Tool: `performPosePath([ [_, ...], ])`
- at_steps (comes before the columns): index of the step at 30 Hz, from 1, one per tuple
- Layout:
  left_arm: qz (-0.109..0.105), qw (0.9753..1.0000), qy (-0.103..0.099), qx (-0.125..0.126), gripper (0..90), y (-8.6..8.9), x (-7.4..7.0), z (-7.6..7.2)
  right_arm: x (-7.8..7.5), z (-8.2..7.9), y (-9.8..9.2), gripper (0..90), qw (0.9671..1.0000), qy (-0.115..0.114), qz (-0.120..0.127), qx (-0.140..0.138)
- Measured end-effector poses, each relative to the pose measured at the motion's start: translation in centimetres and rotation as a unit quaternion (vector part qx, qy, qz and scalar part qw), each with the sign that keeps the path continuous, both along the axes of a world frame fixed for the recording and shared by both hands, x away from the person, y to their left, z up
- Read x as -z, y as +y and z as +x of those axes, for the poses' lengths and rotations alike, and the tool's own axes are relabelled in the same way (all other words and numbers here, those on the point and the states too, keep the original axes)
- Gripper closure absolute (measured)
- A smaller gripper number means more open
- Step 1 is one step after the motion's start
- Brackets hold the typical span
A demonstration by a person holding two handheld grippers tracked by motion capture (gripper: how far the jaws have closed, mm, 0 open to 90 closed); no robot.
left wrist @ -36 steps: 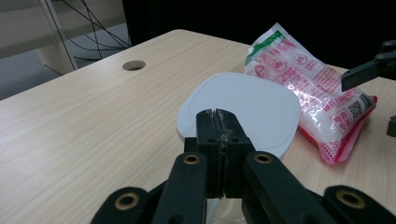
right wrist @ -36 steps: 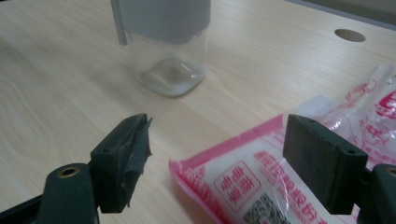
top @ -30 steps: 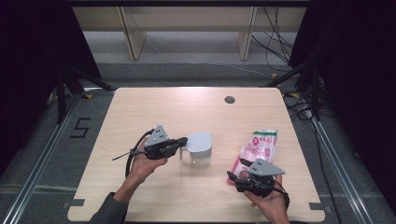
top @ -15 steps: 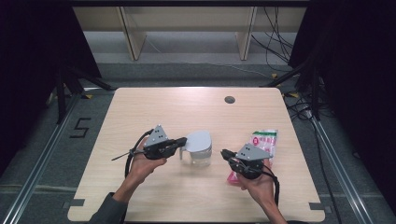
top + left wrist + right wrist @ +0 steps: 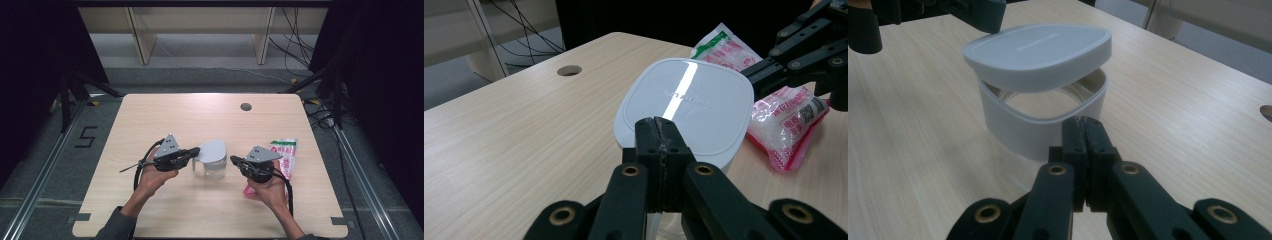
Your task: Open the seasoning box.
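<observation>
Container (image 5: 214,167), clear-walled with a white collar, is stood upright near the middle of the bench (image 5: 165,115), and its white lid (image 5: 212,150) is tilted, raised on the side toward the right hand-held gripper (image 5: 235,161). The left hand-held gripper (image 5: 196,151) is pressed shut against the lid's near edge; whether the edge is actually pinched cannot be told. The right hand-held gripper is closed on nothing, just beside the container's collar. A pink-and-white packet (image 5: 282,157) lies flat beyond that gripper, lengthwise away from the person. Open wood is left behind the container, up to a cable hole (image 5: 245,106).
</observation>
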State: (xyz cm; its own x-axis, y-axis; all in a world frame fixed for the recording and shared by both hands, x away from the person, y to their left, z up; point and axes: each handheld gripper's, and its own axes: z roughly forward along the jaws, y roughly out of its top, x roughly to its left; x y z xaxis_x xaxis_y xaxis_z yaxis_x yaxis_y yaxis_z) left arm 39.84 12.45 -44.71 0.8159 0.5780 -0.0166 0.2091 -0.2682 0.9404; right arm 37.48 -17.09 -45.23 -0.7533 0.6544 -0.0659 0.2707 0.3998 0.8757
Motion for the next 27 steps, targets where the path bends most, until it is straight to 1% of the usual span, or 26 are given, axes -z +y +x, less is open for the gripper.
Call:
performPosePath([
  [1, 0.002, 1.0000, -0.002, 0.001, 89.1, 0.0, 0.0, 0.0, 0.0, 0.2, 0.0, 90.0, 0.9999, -0.009, -0.001, -0.007],
  [2, 0.002, 1.0000, -0.002, 0.001, 89.1, 0.0, 0.0, 0.0, 0.0, 0.2, 0.0, 90.0, 0.9999, -0.009, -0.001, -0.007],
  [3, 0.009, 0.9999, -0.010, 0.006, 89.1, 0.0, -0.1, 0.1, -0.1, 0.1, 0.1, 90.0, 0.9999, -0.007, 0.004, -0.006],
  [4, 0.009, 0.9999, -0.010, 0.006, 89.1, 0.0, -0.1, 0.1, -0.1, 0.1, 0.1, 90.0, 0.9999, -0.007, 0.004, -0.006],
  [5, 0.001, 1.0000, -0.002, 0.003, 89.1, 0.0, 0.0, 0.1, -0.2, 0.2, 0.3, 90.0, 0.9999, -0.011, -0.007, -0.008],
  [6, 0.001, 1.0000, -0.002, 0.003, 89.1, 0.0, 0.0, 0.1, -0.2, 0.2, 0.3, 90.0, 0.9999, -0.011, -0.007, -0.008],
  [7, -0.004, 1.0000, 0.003, 0.001, 89.1, 0.0, 0.0, 0.0, -0.3, 0.3, 0.5, 90.0, 0.9998, -0.015, -0.008, -0.011],
  [9, 0.000, 1.0000, -0.001, 0.002, 89.1, 0.0, 0.0, 0.0, -0.3, 0.4, 0.7, 90.0, 0.9998, -0.017, -0.008, -0.011],
  [10, 0.000, 1.0000, -0.003, 0.004, 89.1, 0.0, 0.0, 0.1, -0.4, 0.5, 0.7, 90.0, 0.9997, -0.016, -0.014, -0.013],
  [12, -0.002, 1.0000, 0.000, 0.003, 89.1, 0.0, 0.0, 0.0, -0.5, 0.6, 0.9, 90.0, 0.9996, -0.018, -0.017, -0.017],
  [14, -0.002, 1.0000, 0.002, 0.001, 89.1, 0.0, 0.0, 0.0, -0.5, 0.6, 1.0, 90.0, 0.9995, -0.021, -0.014, -0.018],
  [16, -0.005, 1.0000, 0.002, 0.002, 89.1, 0.1, 0.1, 0.0, -0.8, 0.6, 1.0, 90.0, 0.9995, -0.016, -0.012, -0.024],
  [17, -0.007, 1.0000, 0.004, 0.000, 89.1, 0.0, 0.1, 0.0, -0.9, 0.6, 1.1, 90.0, 0.9994, -0.015, -0.016, -0.026],
  [18, -0.006, 1.0000, 0.005, 0.000, 89.1, 0.1, 0.1, 0.0, -1.1, 0.6, 1.1, 90.0, 0.9993, -0.022, -0.017, -0.023],
  [19, -0.004, 1.0000, 0.004, 0.000, 89.1, 0.1, 0.1, 0.0, -1.3, 0.7, 1.1, 90.0, 0.9990, -0.029, -0.019, -0.028],
  [20, -0.004, 1.0000, 0.004, 0.000, 89.1, 0.1, 0.1, 0.0, -1.3, 0.7, 1.1, 90.0, 0.9990, -0.029, -0.019, -0.028],
  [21, 0.000, 1.0000, 0.001, 0.002, 89.1, 0.1, 0.1, 0.1, -1.4, 0.7, 1.2, 90.0, 0.9989, -0.031, -0.013, -0.032],
  [22, -0.002, 1.0000, 0.001, 0.004, 89.1, 0.2, 0.1, 0.2, -1.7, 0.7, 1.3, 90.0, 0.9988, -0.023, -0.013, -0.042],
  [23, -0.002, 1.0000, 0.001, 0.004, 89.1, 0.2, 0.1, 0.2, -1.7, 0.7, 1.3, 90.0, 0.9988, -0.023, -0.013, -0.042],
  [24, -0.007, 0.9999, 0.008, 0.002, 89.1, 0.3, 0.2, 0.1, -1.6, 0.8, 1.4, 90.0, 0.9986, -0.020, -0.010, -0.048],
  [26, -0.001, 1.0000, -0.004, 0.009, 89.0, 0.4, 0.1, 0.3, -1.4, 0.8, 1.8, 90.0, 0.9988, -0.010, -0.012, -0.046],
  [27, -0.001, 1.0000, -0.004, 0.009, 88.9, 0.4, 0.2, 0.3, -1.4, 0.9, 1.9, 90.0, 0.9987, -0.014, -0.011, -0.048],
])
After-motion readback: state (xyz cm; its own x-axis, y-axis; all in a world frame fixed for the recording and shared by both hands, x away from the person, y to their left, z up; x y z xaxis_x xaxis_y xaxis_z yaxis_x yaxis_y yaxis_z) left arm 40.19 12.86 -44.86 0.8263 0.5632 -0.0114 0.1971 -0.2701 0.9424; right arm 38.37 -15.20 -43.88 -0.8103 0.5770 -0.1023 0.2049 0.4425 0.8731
